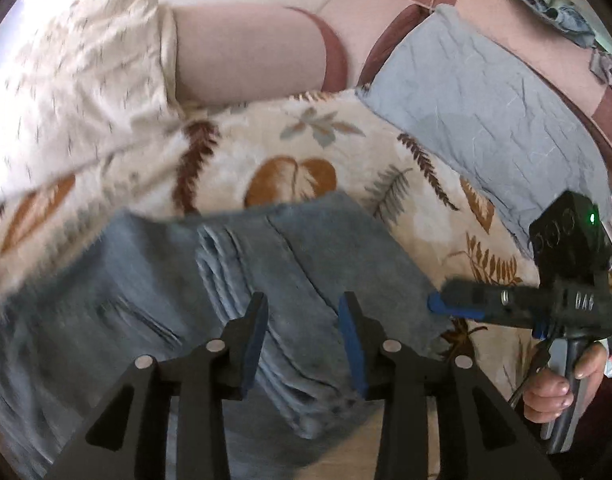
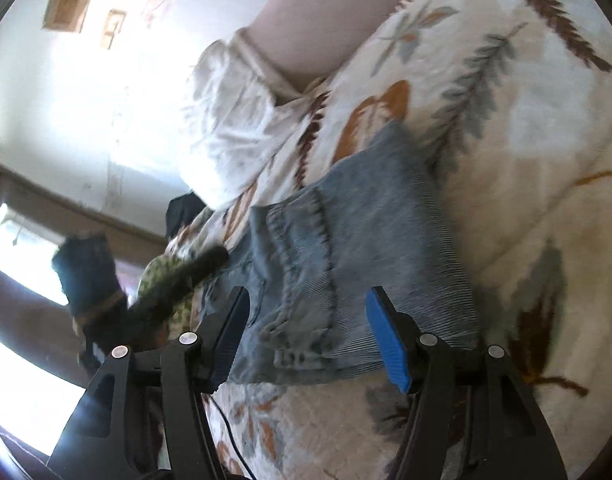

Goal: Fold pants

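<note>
While both grippers' fingers gape wide and empty, folded jeans (image 1: 242,280) lie near the blanket (image 1: 266,140) edge.

One pair of jeans (image 1: 234,280), two pillows (image 1: 78,88) (image 1: 485,120), one leaf-print blanket (image 1: 298,152), two grippers (image 1: 302,320) (image 2: 306,332)

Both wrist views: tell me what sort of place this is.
Probably a bedroom. The jeans lie on a bed under a leaf-print blanket, with a white pillow and a blue-grey pillow against a padded headboard.
</note>
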Available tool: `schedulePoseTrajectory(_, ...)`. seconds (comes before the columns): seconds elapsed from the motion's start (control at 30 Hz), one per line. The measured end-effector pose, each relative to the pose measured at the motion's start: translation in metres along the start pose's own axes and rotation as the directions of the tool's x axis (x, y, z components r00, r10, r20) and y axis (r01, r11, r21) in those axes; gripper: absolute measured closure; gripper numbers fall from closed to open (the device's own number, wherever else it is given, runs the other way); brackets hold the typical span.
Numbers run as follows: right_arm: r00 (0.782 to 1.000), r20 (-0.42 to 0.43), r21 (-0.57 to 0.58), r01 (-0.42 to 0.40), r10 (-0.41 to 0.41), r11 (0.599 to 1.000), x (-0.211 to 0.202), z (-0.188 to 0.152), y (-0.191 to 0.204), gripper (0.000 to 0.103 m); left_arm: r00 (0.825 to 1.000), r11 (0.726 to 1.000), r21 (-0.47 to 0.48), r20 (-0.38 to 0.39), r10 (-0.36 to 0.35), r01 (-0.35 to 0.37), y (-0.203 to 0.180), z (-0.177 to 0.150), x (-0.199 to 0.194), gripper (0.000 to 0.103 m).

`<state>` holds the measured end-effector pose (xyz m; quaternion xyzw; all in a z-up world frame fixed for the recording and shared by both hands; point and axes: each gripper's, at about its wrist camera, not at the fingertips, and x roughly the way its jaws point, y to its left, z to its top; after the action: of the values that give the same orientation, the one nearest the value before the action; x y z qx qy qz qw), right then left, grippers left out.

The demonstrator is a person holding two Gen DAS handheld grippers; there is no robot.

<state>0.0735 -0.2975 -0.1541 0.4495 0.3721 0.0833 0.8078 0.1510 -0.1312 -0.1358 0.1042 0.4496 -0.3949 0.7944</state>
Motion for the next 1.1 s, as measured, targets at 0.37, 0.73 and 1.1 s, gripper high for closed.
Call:
schedulePoseTrajectory(0.37,1.0,0.009,0.101,0.012,-0.013,0.995,-0.016,0.006,-0.029,0.042,0.986,0.995,0.017,-0.13,0.104,-0.103,-0.02,-0.047,0.023,0.063)
schedulePoseTrajectory(0.73,0.984,-0.13,0.014,0.122,-0.119,0.992,0.002,-0.003,-0.027,0.046,0.99,0.983,-0.118,-0.012,0.138,-0.139,-0.011,-0.067,-0.003,0.055)
schedulePoseTrajectory(1.1,0.993,0.067,-0.207,0.113,-0.101,0.972,-0.03,-0.013,0.024,0.042,0.677,0.651,-0.61,0.24,0.695,-0.453,0.041,-0.163,-0.163,0.006)
